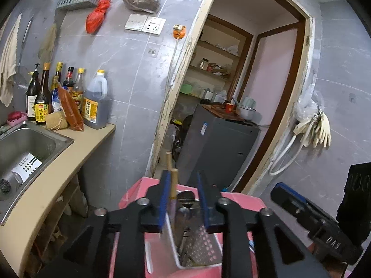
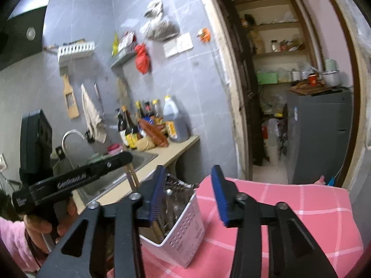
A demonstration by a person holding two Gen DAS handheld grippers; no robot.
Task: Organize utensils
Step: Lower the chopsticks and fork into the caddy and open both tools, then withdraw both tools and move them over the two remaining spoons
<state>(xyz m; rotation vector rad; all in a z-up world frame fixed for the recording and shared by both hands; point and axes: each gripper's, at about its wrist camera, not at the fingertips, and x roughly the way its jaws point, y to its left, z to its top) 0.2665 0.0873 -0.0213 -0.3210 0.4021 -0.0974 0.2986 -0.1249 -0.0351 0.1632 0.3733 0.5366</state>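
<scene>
Hovering directly above the white utensil caddy [image 1: 199, 258], left gripper [image 1: 183, 199] with blue pads spread wide, nothing pinched between them. Chopsticks [image 1: 172, 180] poking up at 12 o'clock from the caddy, brushing close by the left pad [image 1: 163, 199], though actual contact impossible to confirm. Down inside the caddy, dark metal utensils [image 1: 185, 210] standing upright, perforated wall visible on the 3 o'clock side. Pink checked tablecloth [image 1: 243, 201] under it all. Over at 9 o'clock, steel sink [image 1: 46, 139] set in the beige counter [image 1: 76, 153], with sauce bottles [image 1: 44, 97] lined up at 10 o'clock against the grey tiles. Right gripper [image 1: 301, 213] peeking in at 3 o'clock. Switching to the right wrist view: right gripper [image 2: 189, 194] also gaping open, empty, held above the tablecloth [image 2: 289, 208], just to the 3 o'clock side of the caddy [image 2: 180, 236]. Caddy sitting at the cloth's 9 o'clock edge, cutlery handles [image 2: 171, 199] bunched inside. Left gripper [image 2: 74, 178] at 9 o'clock, gripped in a hand [image 2: 44, 227] with a pink sleeve.
</scene>
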